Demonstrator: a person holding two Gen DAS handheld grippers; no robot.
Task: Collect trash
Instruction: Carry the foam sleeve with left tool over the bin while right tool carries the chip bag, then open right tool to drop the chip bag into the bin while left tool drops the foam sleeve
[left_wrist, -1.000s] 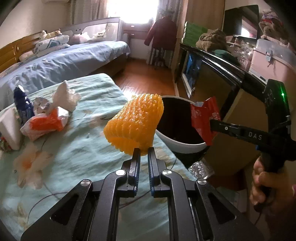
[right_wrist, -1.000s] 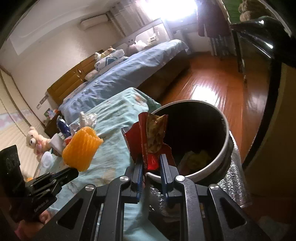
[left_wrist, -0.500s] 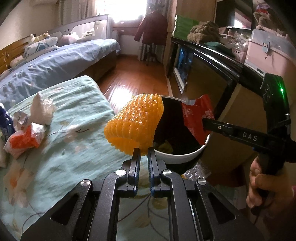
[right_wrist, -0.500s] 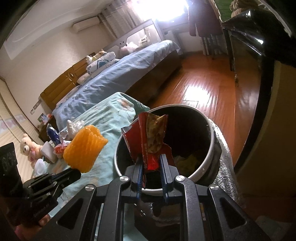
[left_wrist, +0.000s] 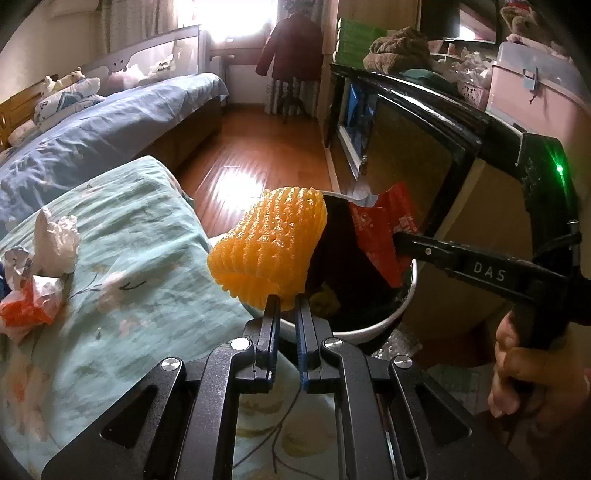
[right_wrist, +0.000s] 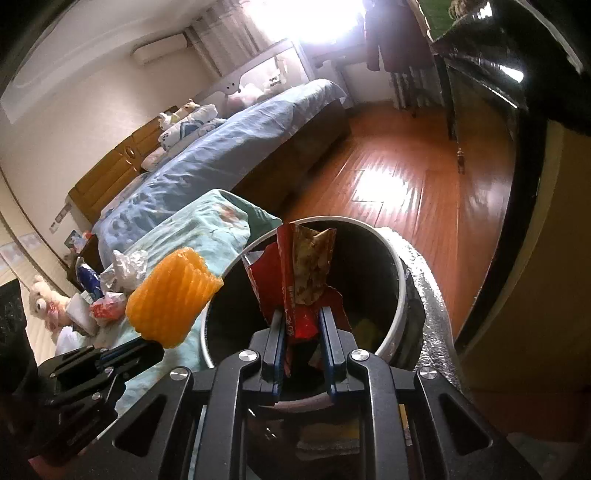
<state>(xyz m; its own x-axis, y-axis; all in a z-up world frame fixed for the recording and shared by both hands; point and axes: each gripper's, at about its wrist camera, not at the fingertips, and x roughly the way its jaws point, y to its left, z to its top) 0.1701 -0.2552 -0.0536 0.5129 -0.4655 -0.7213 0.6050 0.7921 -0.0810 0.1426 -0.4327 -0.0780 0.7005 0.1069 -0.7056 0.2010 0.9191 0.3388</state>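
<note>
My left gripper (left_wrist: 283, 301) is shut on the lower edge of an orange foam fruit net (left_wrist: 267, 245), held up at the near left rim of a white-rimmed trash bin (left_wrist: 369, 332). In the right wrist view that orange net (right_wrist: 173, 297) hangs just left of the bin (right_wrist: 400, 280). My right gripper (right_wrist: 302, 314) is shut on a torn red snack wrapper (right_wrist: 295, 273), which stands upright over the bin's dark opening. The left wrist view shows the same wrapper (left_wrist: 384, 229) above the bin's right side. Yellowish scraps lie at the bin's bottom.
More trash sits on the green floral bed cover (left_wrist: 122, 221): crumpled white tissue (left_wrist: 55, 240) and an orange-white wrapper (left_wrist: 29, 306). A black cabinet (left_wrist: 424, 122) stands close to the right of the bin. Wooden floor (right_wrist: 406, 177) lies beyond, then a blue-covered bed (right_wrist: 229, 155).
Both grippers have moved toward the bin with their loads. The orange net went from over the bed cover to the bin's rim; the red wrapper now stands over the bin's opening.
</note>
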